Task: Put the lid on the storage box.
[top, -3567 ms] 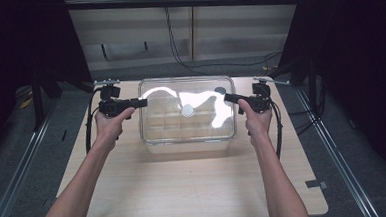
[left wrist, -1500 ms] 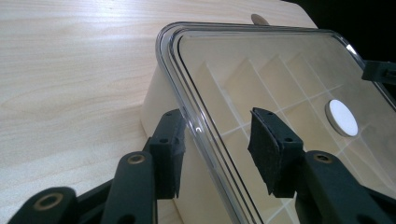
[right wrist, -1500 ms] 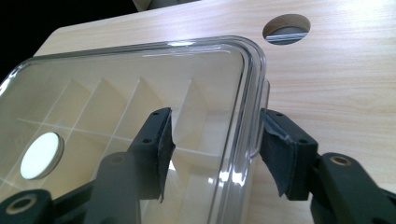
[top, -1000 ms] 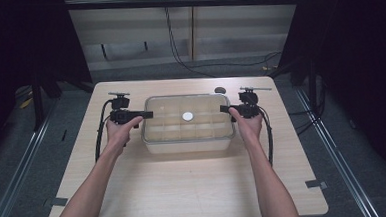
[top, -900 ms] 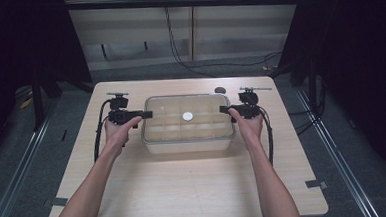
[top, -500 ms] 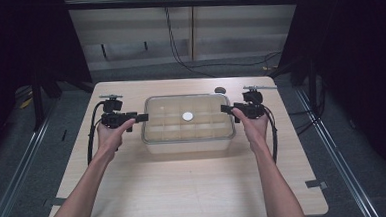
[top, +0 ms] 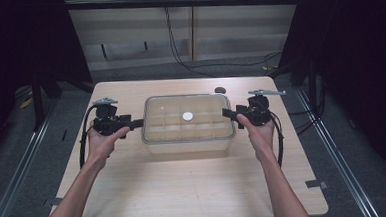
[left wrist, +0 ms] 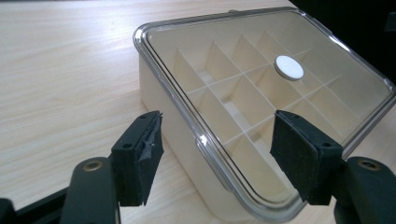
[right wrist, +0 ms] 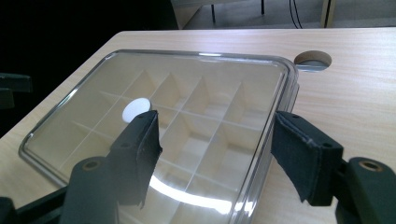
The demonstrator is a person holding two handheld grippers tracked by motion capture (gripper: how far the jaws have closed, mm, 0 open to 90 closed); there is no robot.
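The clear-lidded divider box (top: pixel 188 124) on the desk (top: pixel 185 189) looked rigid, light and slick; best gripped at its end rims; both grippers' fingers (left wrist: pixel 140 156) had just been opening, nothing between them.

Lidded box (top: pixel 188 124) mid-table; bare wood (top: pixel 185 189) around.

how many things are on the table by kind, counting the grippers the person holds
clear-lidded divider box: 1
white round disc on the lid: 1
grippers, left gripper and right gripper, both open beside the box ends: 2
round hole in the table: 1
total: 5
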